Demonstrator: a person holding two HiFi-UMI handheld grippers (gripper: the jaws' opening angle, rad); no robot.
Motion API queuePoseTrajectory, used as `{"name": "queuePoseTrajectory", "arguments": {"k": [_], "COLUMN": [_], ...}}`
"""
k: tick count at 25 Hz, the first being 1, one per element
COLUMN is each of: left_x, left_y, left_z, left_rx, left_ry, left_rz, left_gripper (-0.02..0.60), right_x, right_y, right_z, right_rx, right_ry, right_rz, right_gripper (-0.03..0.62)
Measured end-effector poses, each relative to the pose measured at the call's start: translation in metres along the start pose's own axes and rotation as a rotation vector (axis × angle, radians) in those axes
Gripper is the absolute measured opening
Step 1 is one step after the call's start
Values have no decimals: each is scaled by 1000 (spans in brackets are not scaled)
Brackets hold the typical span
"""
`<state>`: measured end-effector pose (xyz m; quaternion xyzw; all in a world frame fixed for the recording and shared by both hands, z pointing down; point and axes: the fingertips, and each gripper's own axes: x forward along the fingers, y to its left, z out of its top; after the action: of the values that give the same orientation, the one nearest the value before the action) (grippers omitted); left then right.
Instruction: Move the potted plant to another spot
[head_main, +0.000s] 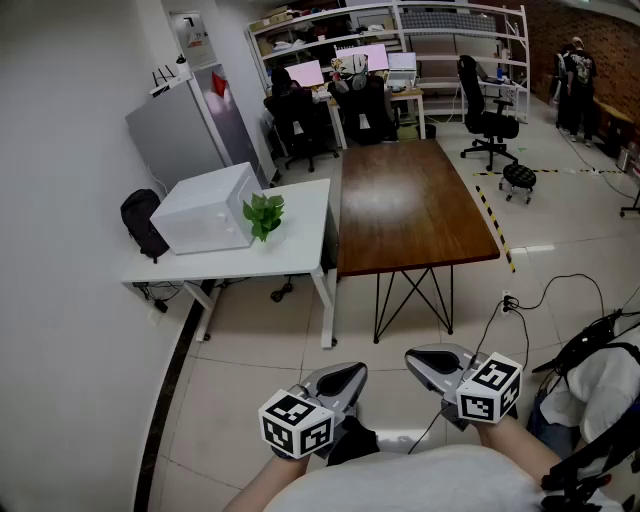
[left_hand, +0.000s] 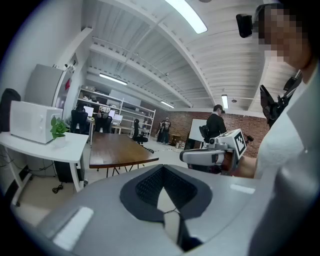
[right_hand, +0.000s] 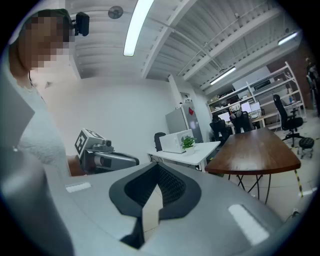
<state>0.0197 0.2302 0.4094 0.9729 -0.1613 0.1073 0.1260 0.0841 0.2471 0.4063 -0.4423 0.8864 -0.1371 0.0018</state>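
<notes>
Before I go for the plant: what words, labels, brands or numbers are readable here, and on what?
None can be read in any view.
Marker cubes: only black-and-white square patterns, no letters.
White sheet on the far wall: too small to read.
Microwave: no brand legible.

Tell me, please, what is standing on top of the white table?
The white table carries a white microwave and, right beside it, the potted plant. Anything behind the microwave is hidden by it.

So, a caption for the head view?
Left gripper and right gripper, shut, face a potted plant beside a microwave on a table.
</notes>
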Motion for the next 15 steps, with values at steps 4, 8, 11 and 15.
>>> {"name": "queuePoseTrajectory", "arguments": {"k": [4, 8, 11, 15], "left_x": [5, 15, 25, 39], "left_y": [36, 83, 131, 206], "left_z": [-4, -2, 5, 25], "left_rx": [-12, -31, -49, -68], "left_ry": [-1, 2, 14, 34], "left_rz": [10, 19, 20, 21], "left_gripper": [-6, -6, -6, -6], "right_x": [29, 67, 112, 177], "right_y": [-18, -45, -69, -108], "right_z": [-4, -2, 6, 28], "right_rx": [17, 44, 54, 76], "right_ry": [5, 6, 18, 20], "right_rz": [1, 8, 12, 5], "right_gripper": [6, 6, 6, 6]}}
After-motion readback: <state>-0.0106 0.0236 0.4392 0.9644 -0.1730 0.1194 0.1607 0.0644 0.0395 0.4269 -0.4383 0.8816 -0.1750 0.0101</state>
